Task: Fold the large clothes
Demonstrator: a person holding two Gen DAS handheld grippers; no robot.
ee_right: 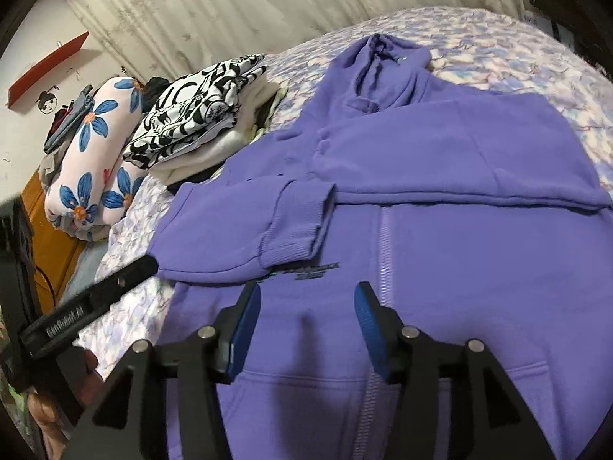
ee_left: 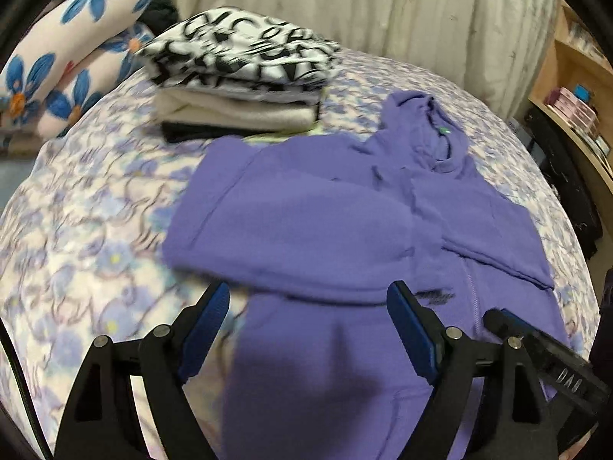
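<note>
A purple zip hoodie (ee_left: 306, 222) lies front up on the bed, both sleeves folded across its chest; it also shows in the right wrist view (ee_right: 440, 230). Its hood (ee_right: 387, 61) points to the far side. My left gripper (ee_left: 308, 303) is open and empty, just above the hoodie's lower body near the left edge. My right gripper (ee_right: 306, 306) is open and empty, above the lower front beside the zip (ee_right: 385, 253). The left gripper's finger (ee_right: 126, 276) shows at the right view's left; the right gripper's finger (ee_left: 536, 349) shows at the left view's right.
A stack of folded clothes (ee_left: 241, 76) with a black-and-white top piece sits at the far left of the flowered bedspread (ee_left: 88, 237). A blue-flowered pillow roll (ee_left: 69, 46) lies behind it. A curtain (ee_left: 364, 0) hangs at the back, shelves (ee_left: 574, 88) to the right.
</note>
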